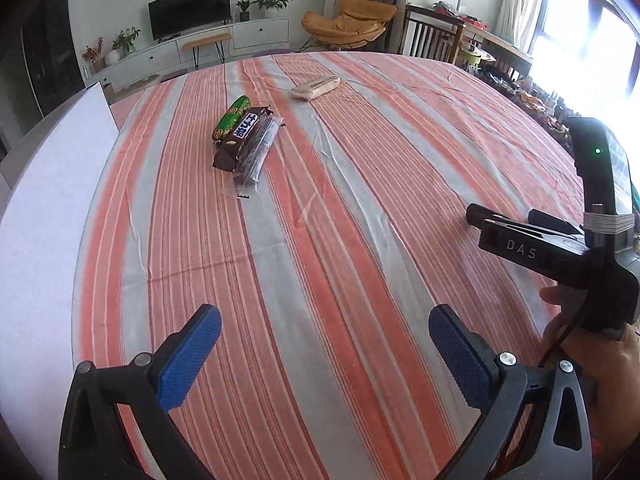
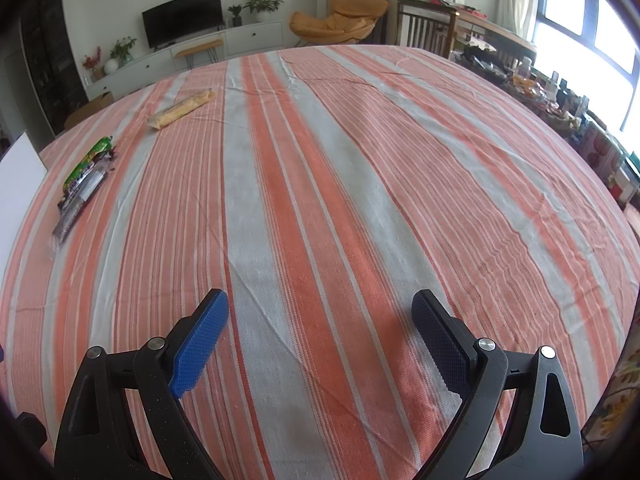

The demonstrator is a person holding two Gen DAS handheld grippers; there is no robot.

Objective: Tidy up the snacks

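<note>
Three snacks lie side by side on the striped tablecloth (image 1: 360, 240): a green pack (image 1: 232, 120), a brown chocolate bar (image 1: 240, 136) and a dark pack in clear wrap (image 1: 256, 156). A pale beige pack (image 1: 316, 87) lies apart, farther back. My left gripper (image 1: 324, 316) hangs open over bare cloth, well short of the snacks, with nothing between its blue pads. In the right wrist view the right gripper (image 2: 320, 302) is also open and holds nothing. There the snack row (image 2: 82, 180) is far left and the beige pack (image 2: 182, 109) lies beyond it.
A white board (image 1: 52, 184) stands along the table's left edge. A hand (image 1: 592, 360) holds the right gripper (image 1: 506, 216) at the right of the left wrist view. Cluttered shelves (image 2: 592, 136) sit past the table's right side.
</note>
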